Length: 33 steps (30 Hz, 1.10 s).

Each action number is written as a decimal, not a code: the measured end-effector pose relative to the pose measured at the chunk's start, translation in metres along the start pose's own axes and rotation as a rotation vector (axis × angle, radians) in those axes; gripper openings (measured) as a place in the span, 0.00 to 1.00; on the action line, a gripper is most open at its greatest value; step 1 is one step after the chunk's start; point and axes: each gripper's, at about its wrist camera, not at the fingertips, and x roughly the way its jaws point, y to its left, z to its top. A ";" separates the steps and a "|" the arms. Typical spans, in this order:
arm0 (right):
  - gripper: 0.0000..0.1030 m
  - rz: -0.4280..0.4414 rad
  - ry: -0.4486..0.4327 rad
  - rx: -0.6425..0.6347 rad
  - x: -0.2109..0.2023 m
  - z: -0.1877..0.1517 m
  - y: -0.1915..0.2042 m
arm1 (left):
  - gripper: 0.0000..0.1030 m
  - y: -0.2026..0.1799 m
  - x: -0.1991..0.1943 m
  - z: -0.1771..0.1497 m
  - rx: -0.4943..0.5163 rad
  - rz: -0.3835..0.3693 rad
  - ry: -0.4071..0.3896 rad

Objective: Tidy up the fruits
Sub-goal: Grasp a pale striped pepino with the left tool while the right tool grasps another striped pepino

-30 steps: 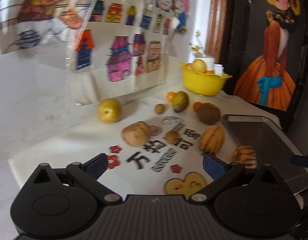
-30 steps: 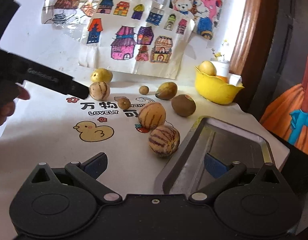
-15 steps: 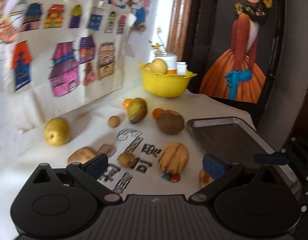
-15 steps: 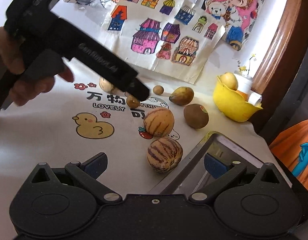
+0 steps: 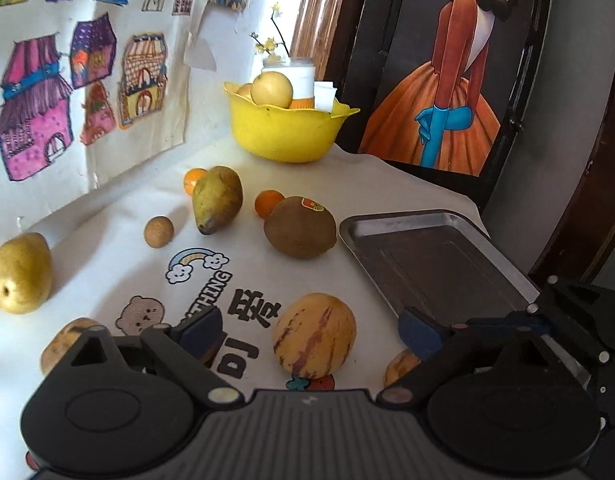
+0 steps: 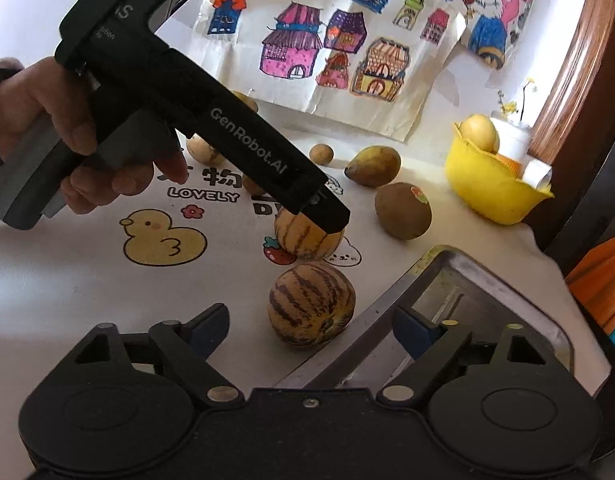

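Note:
Two striped yellow melons lie on the printed white cloth beside a metal tray (image 5: 435, 256). The farther melon (image 5: 313, 334) sits between the fingers of my left gripper (image 5: 309, 332), whose jaws are closing; the pads stand clear of it. From the right wrist view, a hand holds that left gripper (image 6: 331, 220) over this melon (image 6: 307, 242). The nearer melon (image 6: 310, 302) lies between the fingers of my right gripper (image 6: 311, 326), also closing, pads not touching. Its edge (image 5: 401, 362) peeks out in the left wrist view.
A yellow bowl (image 5: 285, 132) with fruit stands at the back. Loose on the cloth are a brown round fruit (image 5: 300, 227), a greenish pear (image 5: 218, 199), two small oranges (image 5: 268, 203), a small brown ball (image 5: 158, 232) and a yellow pear (image 5: 21, 274).
The left gripper has swung right and come down over the farther striped melon. The right gripper has moved up to the nearer melon. Both pairs of jaws have narrowed slightly.

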 end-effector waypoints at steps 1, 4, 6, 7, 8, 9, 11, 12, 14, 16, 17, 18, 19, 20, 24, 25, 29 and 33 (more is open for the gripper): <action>0.80 0.007 0.003 0.008 0.002 0.000 -0.002 | 0.88 0.001 0.002 0.001 0.003 -0.008 0.004; 0.75 0.017 0.004 0.010 0.004 0.002 -0.005 | 0.80 0.003 0.006 0.001 0.008 -0.015 0.015; 0.70 0.020 0.007 -0.002 0.007 0.003 -0.005 | 0.75 0.004 0.009 0.002 0.013 -0.024 0.028; 0.67 0.023 0.011 -0.006 0.009 0.004 -0.005 | 0.72 0.004 0.011 0.002 0.016 -0.029 0.036; 0.66 0.026 0.016 -0.010 0.010 0.004 -0.005 | 0.71 0.003 0.013 0.003 0.022 -0.031 0.043; 0.64 0.026 0.020 -0.015 0.011 0.005 -0.005 | 0.68 0.002 0.015 0.004 0.033 -0.033 0.053; 0.61 0.021 0.029 -0.036 0.013 0.005 -0.003 | 0.66 0.000 0.020 0.005 0.054 -0.029 0.071; 0.59 0.018 0.030 -0.044 0.013 0.005 -0.002 | 0.65 0.000 0.022 0.005 0.062 -0.031 0.083; 0.59 0.015 0.029 -0.052 0.014 0.005 -0.001 | 0.61 0.000 0.027 0.005 0.066 -0.034 0.112; 0.57 0.013 0.028 -0.054 0.014 0.005 -0.001 | 0.57 0.003 0.030 0.004 0.055 -0.033 0.123; 0.57 0.011 0.027 -0.057 0.015 0.005 -0.001 | 0.56 0.004 0.029 0.004 0.045 -0.039 0.121; 0.57 0.010 0.027 -0.058 0.015 0.005 -0.001 | 0.54 0.005 0.029 0.004 0.037 -0.044 0.119; 0.57 0.011 0.027 -0.057 0.015 0.005 -0.001 | 0.54 0.006 0.029 0.004 0.031 -0.045 0.118; 0.57 0.015 0.029 -0.057 0.016 0.005 -0.001 | 0.54 0.006 0.029 0.004 0.027 -0.046 0.118; 0.55 0.022 0.025 -0.064 0.018 0.006 0.001 | 0.53 0.007 0.028 0.003 0.018 -0.048 0.115; 0.51 0.019 0.023 -0.066 0.018 0.007 0.001 | 0.53 0.008 0.027 0.003 0.012 -0.046 0.115; 0.50 -0.007 0.014 -0.101 0.018 0.006 0.005 | 0.53 0.009 0.025 0.003 -0.019 -0.041 0.120; 0.49 -0.033 -0.013 -0.123 0.013 0.002 0.013 | 0.52 0.010 0.017 0.002 -0.046 -0.024 0.103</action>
